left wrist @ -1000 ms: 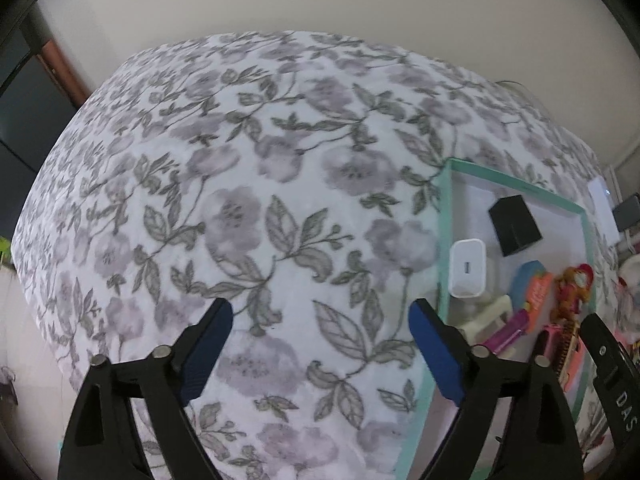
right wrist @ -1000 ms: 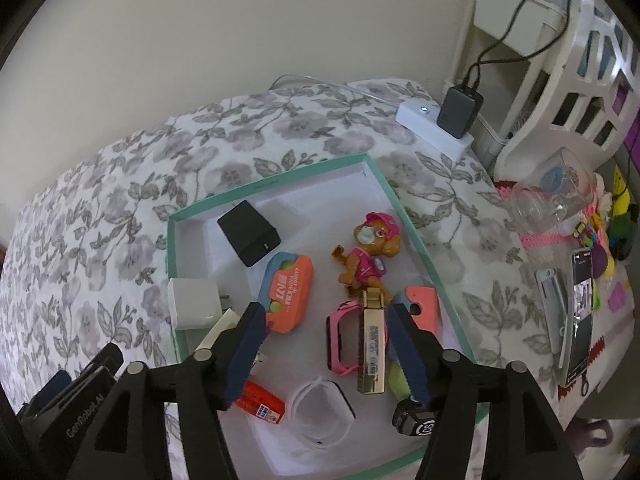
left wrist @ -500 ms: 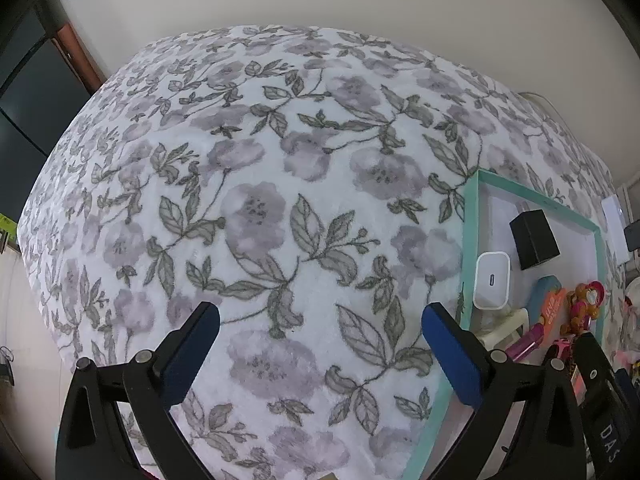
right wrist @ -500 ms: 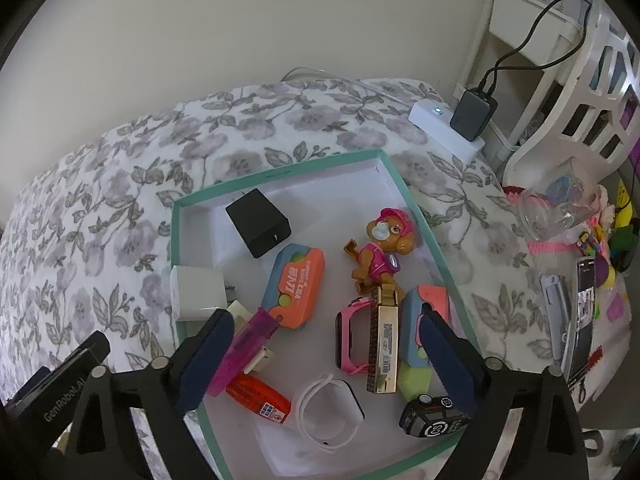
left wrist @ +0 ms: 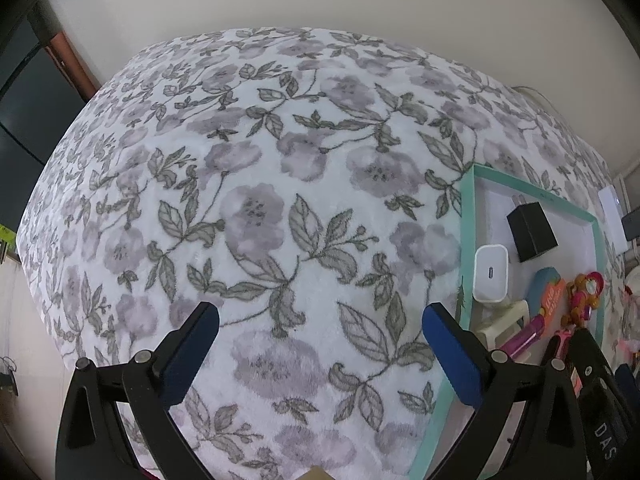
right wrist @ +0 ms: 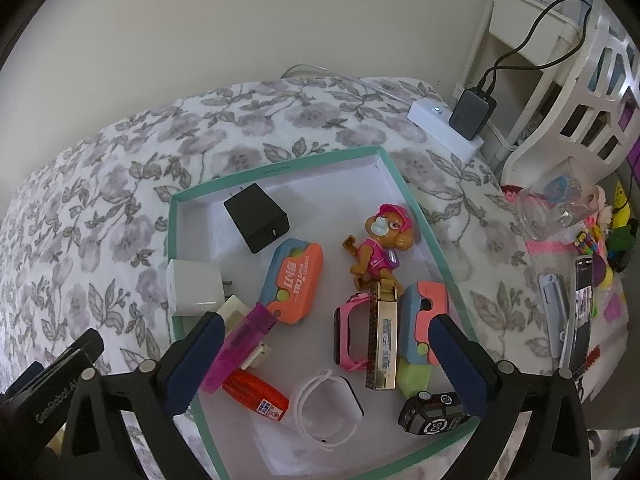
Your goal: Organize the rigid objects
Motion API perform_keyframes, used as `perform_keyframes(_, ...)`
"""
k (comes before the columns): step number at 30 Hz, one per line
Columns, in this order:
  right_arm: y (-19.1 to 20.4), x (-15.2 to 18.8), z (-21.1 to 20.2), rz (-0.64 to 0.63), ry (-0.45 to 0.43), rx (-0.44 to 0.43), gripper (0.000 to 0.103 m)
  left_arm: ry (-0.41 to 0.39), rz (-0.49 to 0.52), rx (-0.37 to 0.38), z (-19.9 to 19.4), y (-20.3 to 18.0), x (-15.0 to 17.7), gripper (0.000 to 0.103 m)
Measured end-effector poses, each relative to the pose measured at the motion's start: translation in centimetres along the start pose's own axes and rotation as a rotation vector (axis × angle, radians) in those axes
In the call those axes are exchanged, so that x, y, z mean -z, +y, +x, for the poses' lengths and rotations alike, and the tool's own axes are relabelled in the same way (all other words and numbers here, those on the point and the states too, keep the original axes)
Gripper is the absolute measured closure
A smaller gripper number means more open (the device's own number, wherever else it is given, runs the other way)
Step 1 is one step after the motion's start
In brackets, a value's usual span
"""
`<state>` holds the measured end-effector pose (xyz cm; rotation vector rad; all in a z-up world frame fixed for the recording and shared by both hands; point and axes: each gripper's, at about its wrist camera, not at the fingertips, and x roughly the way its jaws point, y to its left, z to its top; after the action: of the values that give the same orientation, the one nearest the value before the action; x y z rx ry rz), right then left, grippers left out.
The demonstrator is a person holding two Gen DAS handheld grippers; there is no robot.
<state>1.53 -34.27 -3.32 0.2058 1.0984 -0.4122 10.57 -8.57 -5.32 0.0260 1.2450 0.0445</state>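
Observation:
A teal-rimmed white tray [right wrist: 280,168] lies on the flowered bed cover. It holds a black charger [right wrist: 256,222], a white charger [right wrist: 196,288], an orange toy [right wrist: 296,280], a dog figure [right wrist: 380,244], a gold harmonica [right wrist: 384,344], a pink watch [right wrist: 348,336], a magenta lighter [right wrist: 240,344], a white watch [right wrist: 328,412] and a black toy car [right wrist: 434,416]. My right gripper [right wrist: 328,322] hovers over the tray's near half, its jaws opening. The harmonica and pink watch lie loose below the gap. My left gripper [left wrist: 320,316] is open over bare cover, left of the tray [left wrist: 466,240].
A white power strip [right wrist: 444,128] with a dark adapter plugged in lies beyond the tray. To the right are a white lattice rack [right wrist: 580,120], a tipped glass [right wrist: 556,208], a phone [right wrist: 582,312] and small colourful clutter. The flowered cover [left wrist: 280,200] spreads far to the left.
The right jaws have spread much wider over the harmonica, which stays flat in the tray. The left jaws have widened a little. Both hands have kept their place.

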Motion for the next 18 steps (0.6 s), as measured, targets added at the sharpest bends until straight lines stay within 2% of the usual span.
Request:
perform_keyframes(8, 0.0, 1.6, -1.0, -0.006, -0.014, -0.011, 0.000, -0.043, 0.085, -0.004, -1.8, 0.6, 0.7, 0.002)
perform_keyframes(14, 0.1, 3.0, -2.1, -0.005, -0.029, -0.040, 0.000, -0.032, 0.108, 0.036, -2.7, 0.7, 1.9, 0.002)
perform_keyframes(18, 0.2, 3.8, -2.9, 0.002, -0.050, -0.047, 0.000, -0.039, 0.126, 0.020, -3.3, 0.8, 2.8, 0.002)
